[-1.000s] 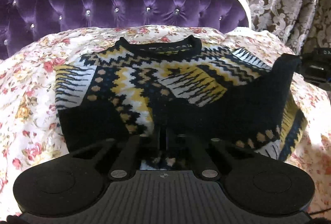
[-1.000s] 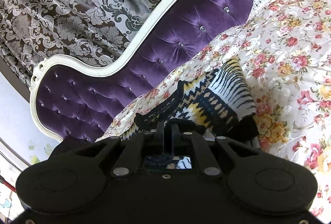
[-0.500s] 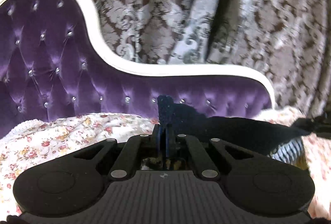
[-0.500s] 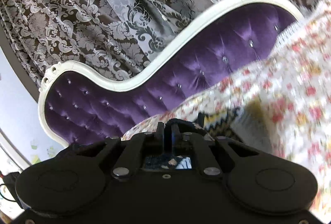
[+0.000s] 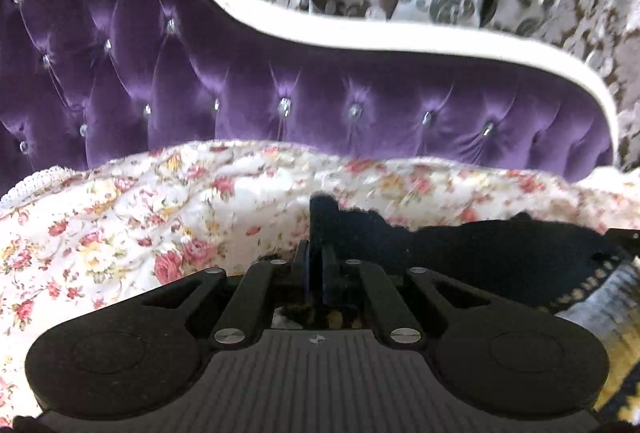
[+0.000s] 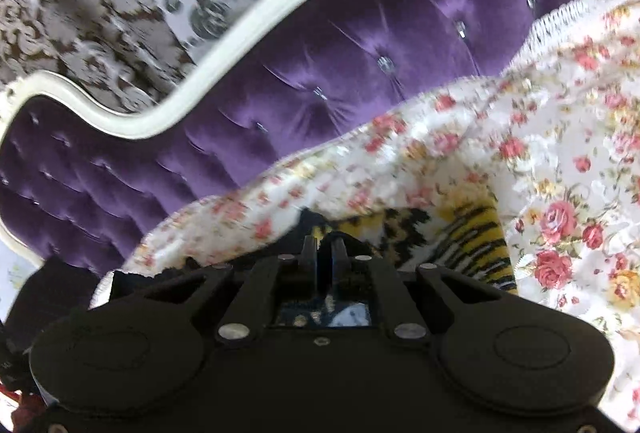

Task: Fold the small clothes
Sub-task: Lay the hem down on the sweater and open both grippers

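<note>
The sweater (image 5: pixel 500 253) lies on the flowered bedspread (image 5: pixel 120 225), near the purple tufted headboard (image 5: pixel 280 73). It is a knitted garment with a dark hem band and a yellow, white and black pattern.

Left gripper (image 5: pixel 316 265): the fingers are nearly pressed together and pinch a corner of the dark hem, which stands up between them. From this pinch the hem runs slack to the right across the bedspread.

Right gripper (image 6: pixel 325 253): the jaws are opening. A dark fold of the knit still sits between the fingers, with the patterned part (image 6: pixel 472 245) just beyond and to the right. Whether the pads still press on the cloth cannot be settled from this view.

Handling properties, as judged:
- Soft and limp. The knit holds no shape of its own and sags between two holding points.
- Light, though thicker than woven cloth; folded layers will bulk up.
- Stretchy. A pull on one corner distorts the edge rather than shifting the whole garment.
- Not slippery; the knit clings to the bedspread and may drag it.

Recommended hold: grip the hem band or another thick edge, at two corners well apart, and keep the edge between them taut.
</note>
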